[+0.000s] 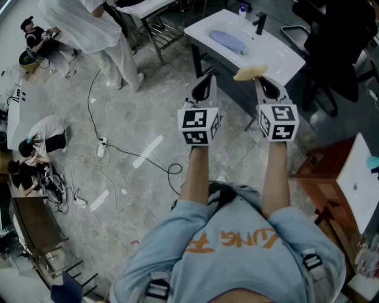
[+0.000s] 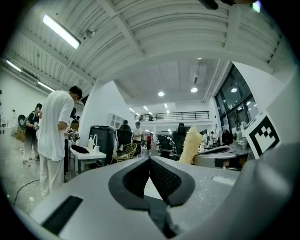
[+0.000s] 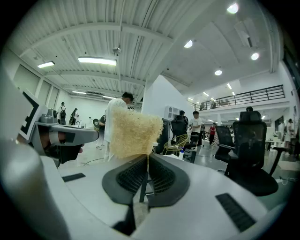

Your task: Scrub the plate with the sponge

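Observation:
A pale blue oval plate (image 1: 228,41) lies on the white sink counter (image 1: 278,53) ahead of me. My right gripper (image 1: 259,80) is shut on a yellow fibrous sponge (image 1: 251,72), held in the air at the counter's near edge, short of the plate. In the right gripper view the sponge (image 3: 134,133) stands up out of the closed jaws (image 3: 146,157). My left gripper (image 1: 204,81) hovers level to the left of the counter, over the floor. Its jaws (image 2: 149,160) are shut with nothing between them. The sponge (image 2: 190,145) also shows in the left gripper view.
A black faucet (image 1: 259,23) and a small bottle (image 1: 242,9) stand at the counter's back. A black office chair (image 1: 331,53) is to the right, a wooden crate (image 1: 331,189) at the near right. A cable (image 1: 118,151) runs over the floor. A person in white (image 1: 100,35) stands at the left.

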`<state>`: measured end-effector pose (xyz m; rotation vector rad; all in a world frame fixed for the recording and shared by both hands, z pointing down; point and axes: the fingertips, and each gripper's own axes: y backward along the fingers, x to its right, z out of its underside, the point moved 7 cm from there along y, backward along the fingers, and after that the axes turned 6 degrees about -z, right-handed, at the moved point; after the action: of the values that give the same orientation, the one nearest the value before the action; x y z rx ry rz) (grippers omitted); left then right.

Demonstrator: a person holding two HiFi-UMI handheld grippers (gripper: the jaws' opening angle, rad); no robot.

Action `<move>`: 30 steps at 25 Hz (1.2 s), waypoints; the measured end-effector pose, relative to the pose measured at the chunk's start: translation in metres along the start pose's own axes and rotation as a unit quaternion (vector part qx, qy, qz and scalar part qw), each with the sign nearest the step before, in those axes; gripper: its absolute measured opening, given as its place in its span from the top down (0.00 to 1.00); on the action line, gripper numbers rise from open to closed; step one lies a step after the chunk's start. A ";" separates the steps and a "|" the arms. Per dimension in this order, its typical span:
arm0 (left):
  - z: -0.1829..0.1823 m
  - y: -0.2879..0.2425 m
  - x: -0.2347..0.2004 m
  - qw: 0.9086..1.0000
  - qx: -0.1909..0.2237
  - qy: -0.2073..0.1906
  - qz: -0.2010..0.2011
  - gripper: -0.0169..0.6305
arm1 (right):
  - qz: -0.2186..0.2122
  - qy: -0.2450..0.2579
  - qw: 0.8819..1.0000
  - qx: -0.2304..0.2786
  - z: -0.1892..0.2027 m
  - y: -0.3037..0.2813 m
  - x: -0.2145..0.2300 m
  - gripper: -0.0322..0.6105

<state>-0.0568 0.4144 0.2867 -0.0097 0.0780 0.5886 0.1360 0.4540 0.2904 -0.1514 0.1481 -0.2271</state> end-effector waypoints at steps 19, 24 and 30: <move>0.008 -0.055 -0.013 0.998 -0.056 0.033 -0.012 0.97 | 0.009 -0.042 0.998 0.041 -0.007 -0.024 0.061 0.93; 0.013 -0.083 -0.034 0.998 -0.050 0.045 -0.016 0.97 | 0.008 -0.030 0.999 0.042 -0.006 -0.050 0.074 0.93; 0.028 -0.161 -0.076 0.997 -0.046 0.062 -0.008 0.97 | 0.015 -0.006 0.999 0.038 -0.004 -0.122 0.102 0.93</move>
<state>-0.0286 0.2397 0.3180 -0.1372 0.1707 0.5739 0.2078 0.3122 0.2939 -0.0758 0.1292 -0.2017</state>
